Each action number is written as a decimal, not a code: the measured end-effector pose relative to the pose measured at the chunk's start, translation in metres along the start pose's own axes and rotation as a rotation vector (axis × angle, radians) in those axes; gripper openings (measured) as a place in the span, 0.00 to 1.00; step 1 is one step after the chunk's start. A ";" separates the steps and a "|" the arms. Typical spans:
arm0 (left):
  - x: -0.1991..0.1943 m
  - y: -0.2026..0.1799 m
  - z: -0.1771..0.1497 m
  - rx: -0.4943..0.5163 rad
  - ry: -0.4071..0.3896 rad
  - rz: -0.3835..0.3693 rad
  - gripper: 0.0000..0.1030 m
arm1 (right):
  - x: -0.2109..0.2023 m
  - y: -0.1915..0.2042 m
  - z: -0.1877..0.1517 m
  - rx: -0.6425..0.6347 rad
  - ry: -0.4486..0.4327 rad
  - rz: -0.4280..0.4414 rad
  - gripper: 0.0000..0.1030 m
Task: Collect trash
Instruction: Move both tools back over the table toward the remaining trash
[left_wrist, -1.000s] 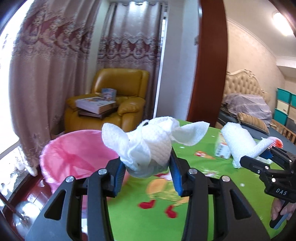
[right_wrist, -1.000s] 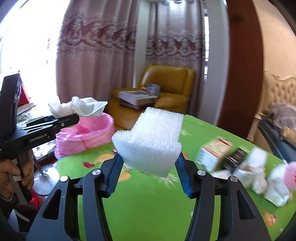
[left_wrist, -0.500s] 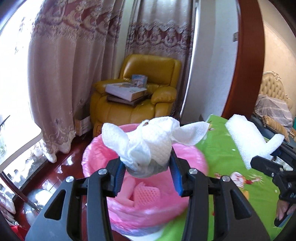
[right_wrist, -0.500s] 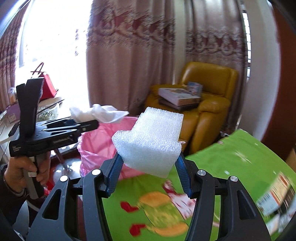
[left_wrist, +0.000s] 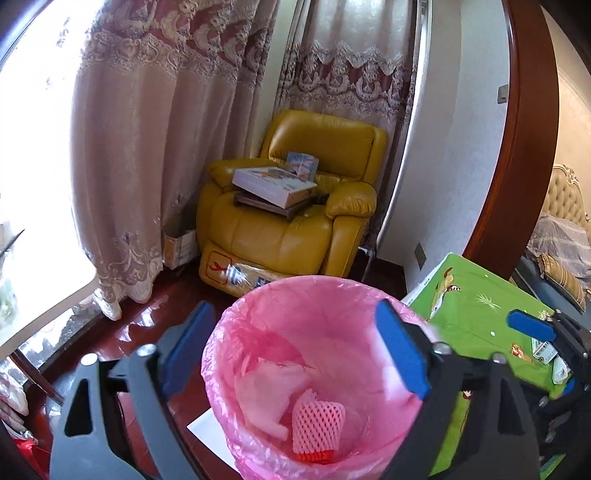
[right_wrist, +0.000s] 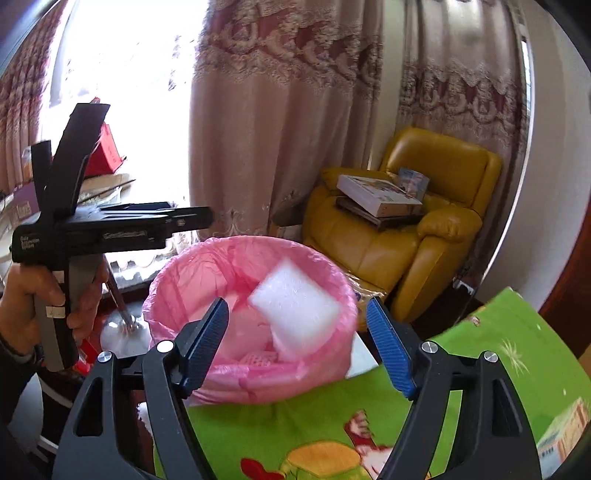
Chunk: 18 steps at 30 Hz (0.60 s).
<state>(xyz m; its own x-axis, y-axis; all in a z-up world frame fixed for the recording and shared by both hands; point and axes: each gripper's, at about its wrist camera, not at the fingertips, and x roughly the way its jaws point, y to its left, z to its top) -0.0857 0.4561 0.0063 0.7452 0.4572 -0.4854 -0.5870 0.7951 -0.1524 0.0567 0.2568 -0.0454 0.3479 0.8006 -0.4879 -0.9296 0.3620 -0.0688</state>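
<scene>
A bin lined with a pink bag stands on the floor by the green table's corner. My left gripper hangs right over it, its jaws opening wide with nothing between them. A pale crumpled tissue and a pink foam net lie in the bag. My right gripper is over the table's edge, its jaws also opening. The white foam block is loose beyond the pads, blurred, dropping into the bin. A hand holds the left gripper over the bin's left rim.
The green patterned table borders the bin on the right. A yellow armchair with stacked books stands behind it, in front of long curtains. White paper lies on the dark red floor. A metal stand base sits left of the bin.
Both grippers swung left from the table to the bin and opened. The white tissue left the left jaws. The foam block slipped from the right jaws and is falling in.
</scene>
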 end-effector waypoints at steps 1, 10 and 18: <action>-0.004 -0.002 -0.001 -0.001 -0.010 0.005 0.94 | -0.009 -0.004 -0.004 0.009 -0.006 -0.010 0.71; -0.032 -0.073 -0.021 0.050 -0.043 -0.108 0.96 | -0.082 -0.040 -0.057 0.085 -0.001 -0.168 0.80; -0.020 -0.197 -0.051 0.151 0.036 -0.290 0.96 | -0.158 -0.120 -0.122 0.295 -0.005 -0.347 0.80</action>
<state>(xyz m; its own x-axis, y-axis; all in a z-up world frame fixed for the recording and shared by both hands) -0.0011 0.2694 0.0021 0.8613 0.1904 -0.4711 -0.2961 0.9416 -0.1607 0.0989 0.0282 -0.0664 0.6339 0.6101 -0.4754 -0.6839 0.7291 0.0238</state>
